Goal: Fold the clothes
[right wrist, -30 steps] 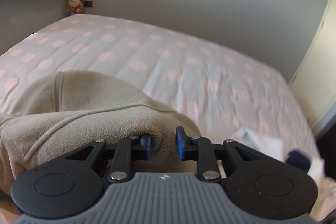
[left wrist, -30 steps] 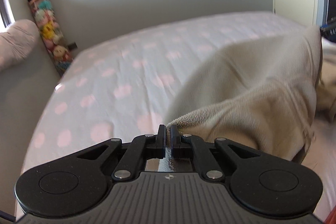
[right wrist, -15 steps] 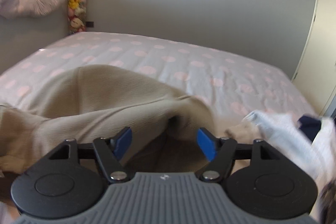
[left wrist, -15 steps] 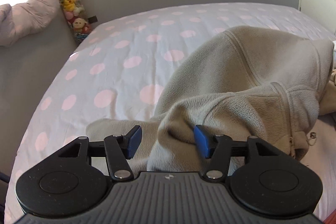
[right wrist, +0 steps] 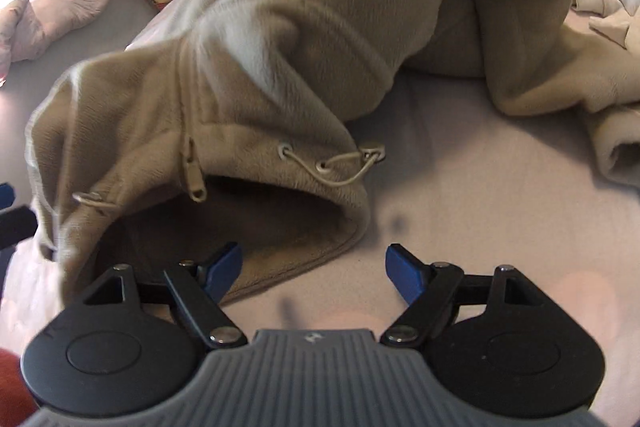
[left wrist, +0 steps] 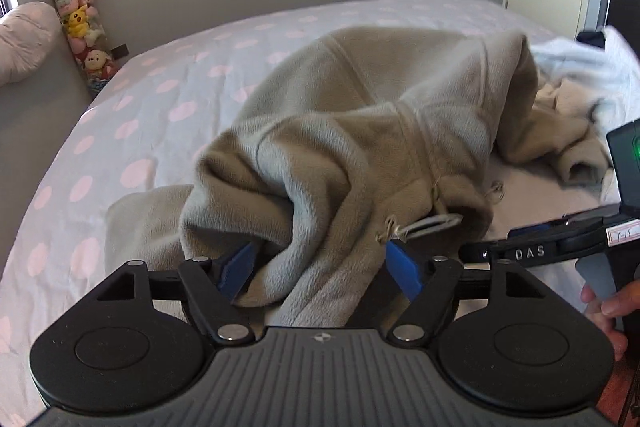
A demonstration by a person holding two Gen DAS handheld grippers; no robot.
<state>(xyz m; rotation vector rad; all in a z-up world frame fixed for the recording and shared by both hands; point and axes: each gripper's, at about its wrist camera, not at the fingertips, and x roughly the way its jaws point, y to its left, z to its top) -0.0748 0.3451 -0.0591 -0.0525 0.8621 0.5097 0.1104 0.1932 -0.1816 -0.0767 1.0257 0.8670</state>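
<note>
On the spotted bed sheet [left wrist: 168, 95], the beige fleece jacket [left wrist: 360, 131] is slumping in a loose heap, now that both grippers have let go of the edges they were pinching a second ago. The left gripper [left wrist: 318, 269] is opening its jaws, with a fold of fleece lying slack between the blue pads and not pressed by them. The right gripper [right wrist: 314, 269] is opening too, its jaws apart over bare sheet, just beside the jacket's hem. That release is probably ending one fold or laying-out move, so fresh grips are needed. The jacket is lying bunched and rumpled, its zip pull [right wrist: 195, 173] and drawcord [right wrist: 332, 167] showing at the open hem, not yet flat.
</note>
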